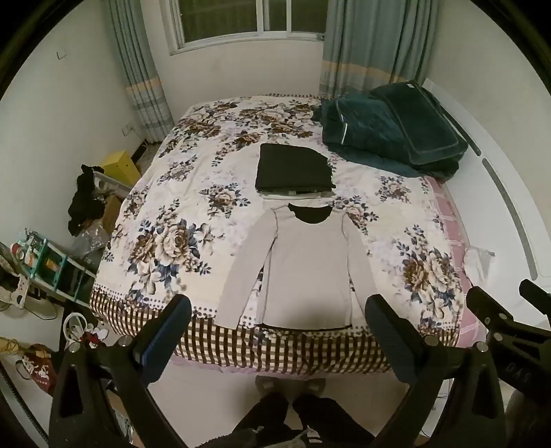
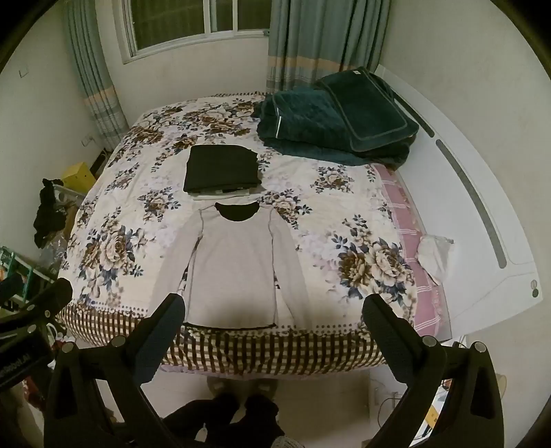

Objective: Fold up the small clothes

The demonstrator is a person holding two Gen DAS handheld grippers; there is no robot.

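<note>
Far left, beside the bed [image 1: 193, 348]: cluttered green shelf rack [image 1: 51, 265], black garment [image 1: 84, 198] draped over a rail, yellow box [image 1: 120, 165] behind it. Left gripper [image 1: 277, 339] held above the foot of the bed, jaws spread wide, nothing between them, blue pads [image 1: 162, 339] facing inward; clear of the fabric. Centre of the floral bedspread [image 1: 165, 241]: light grey long-sleeved shirt [image 1: 306, 265] laid flat, neckline with black lining toward the window [image 1: 248, 20], hem at the checked border near the bed's foot edge, both sleeves [image 1: 241, 272] angled down and out alongside the body, unfolded. Just beyond the neckline: folded black garment [image 1: 292, 167] stacked on lighter folded pieces, nearly touching the collar. Right gripper [image 2: 273, 337] level with the left one, jaws equally wide apart, empty, hovering over the shirt's hem [image 2: 230, 325] in the right wrist view without contact; left gripper's body visible at that view's left edge. Further right, at the head corner: dark teal quilted blanket [image 1: 389, 134] folded in a pile, against the curtain [image 1: 372, 44]. Far right edge of the bed: pink striped sheet [image 2: 406, 220] exposed, small white cloth [image 2: 434, 255] crumpled on it, white curved headboard [image 2: 482, 206] beyond. Person's dark-trousered legs [image 1: 292, 420] at bottom centre.
</note>
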